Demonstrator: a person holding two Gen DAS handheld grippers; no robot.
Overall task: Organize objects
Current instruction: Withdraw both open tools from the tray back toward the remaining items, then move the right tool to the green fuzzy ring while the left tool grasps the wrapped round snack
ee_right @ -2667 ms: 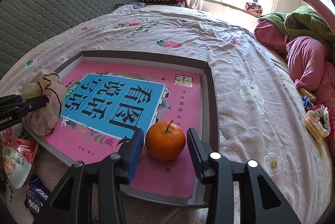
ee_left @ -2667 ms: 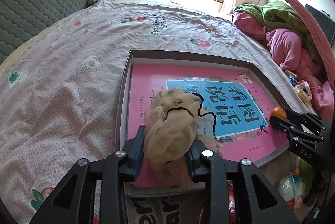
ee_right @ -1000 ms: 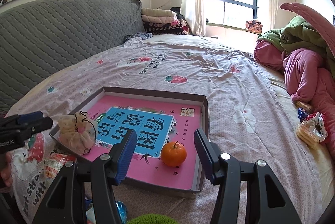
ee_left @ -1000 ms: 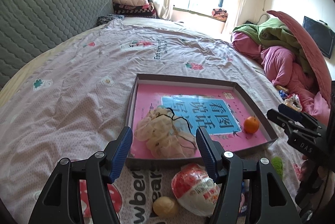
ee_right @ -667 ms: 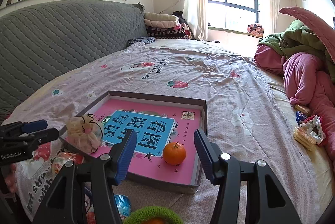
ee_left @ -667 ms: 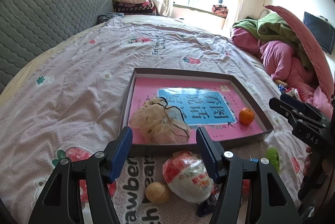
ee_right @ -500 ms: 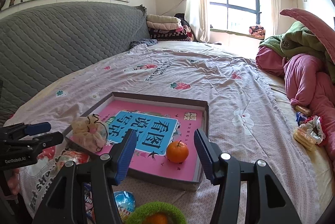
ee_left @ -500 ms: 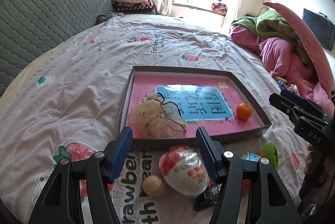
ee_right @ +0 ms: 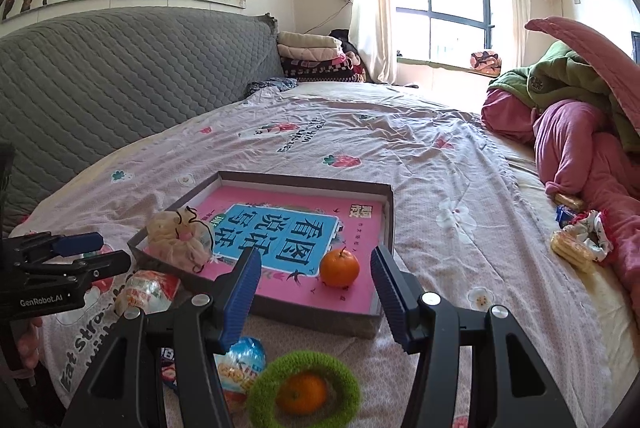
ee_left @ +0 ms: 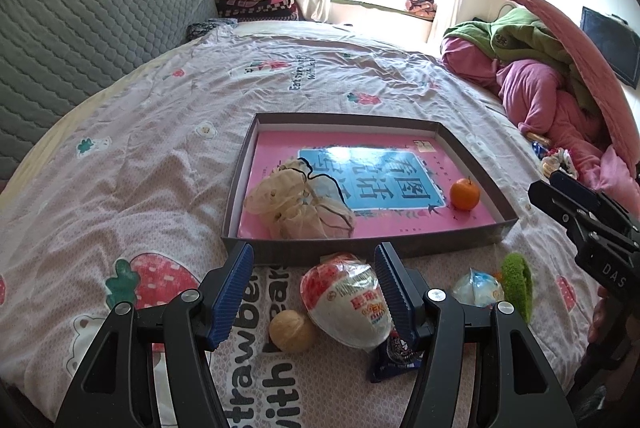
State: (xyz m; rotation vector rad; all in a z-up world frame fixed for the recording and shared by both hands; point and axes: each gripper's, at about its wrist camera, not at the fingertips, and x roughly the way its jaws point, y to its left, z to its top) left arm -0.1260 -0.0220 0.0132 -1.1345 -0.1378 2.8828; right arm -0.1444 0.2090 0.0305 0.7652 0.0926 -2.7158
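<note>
Both of your grippers are empty, with their fingers spread apart and nothing between the pads. Nearest your left gripper point(ee_left: 314, 292), at about five o'clock from its tips, lies the egg-shaped snack pack point(ee_left: 347, 298), with a small round nut point(ee_left: 291, 331) at six o'clock and a dark wrapper point(ee_left: 394, 356) tucked under the pack. Nearest your right gripper point(ee_right: 316, 294), at six o'clock, a green ring point(ee_right: 303, 390) sits around a small orange point(ee_right: 301, 393), and a blue foil egg point(ee_right: 240, 364) lies just beside it at seven o'clock. Farther out at twelve o'clock sits the shallow box point(ee_left: 476, 234) on the bedspread point(ee_left: 140, 164); inside it a pink book covers the bottom, a mesh pouch point(ee_left: 298, 206) rests at its near left corner and a second orange point(ee_right: 340, 267) at its near right. You appear to be between placements: two things are already in the box, the loose ones in front are not. The next move likely calls for lowering each gripper over a nearby item, centring it between the pads; the slick snack pack may slip, so close on its middle.
</note>
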